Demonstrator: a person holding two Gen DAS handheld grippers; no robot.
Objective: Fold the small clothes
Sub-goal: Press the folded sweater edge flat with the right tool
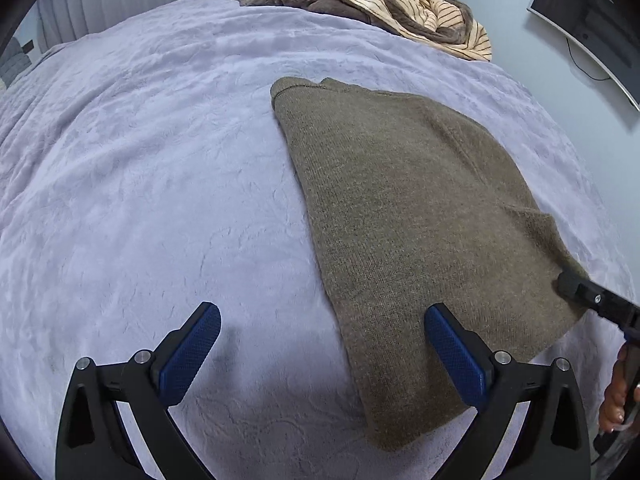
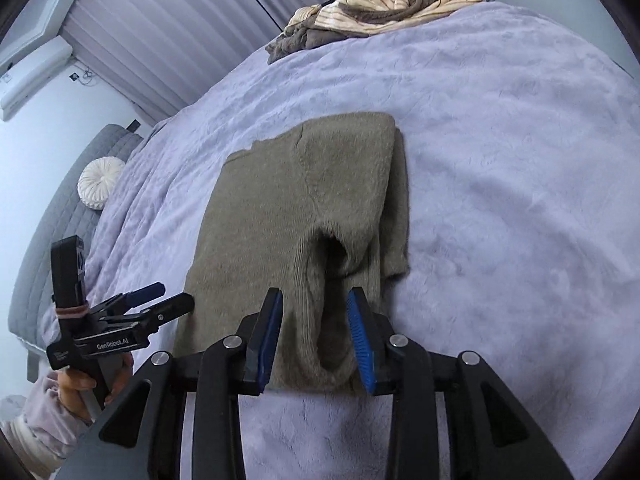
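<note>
The olive-brown sweater is a knitted cloth, matt and a little fuzzy, with fine ribs at its cuff. The lavender bed cover is a soft plush fabric with a crushed, slightly shiny pile. The left hand-held gripper has matt black plastic arms, small shiny metal pins and blue pads with a rough dotted texture. The striped garments look like thin soft cloth.

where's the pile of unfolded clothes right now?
The heap of striped cream and brown clothes sits at the far edge of the lavender plush bedspread, beyond the folded olive knit sweater; it is upper right in both wrist views.
</note>
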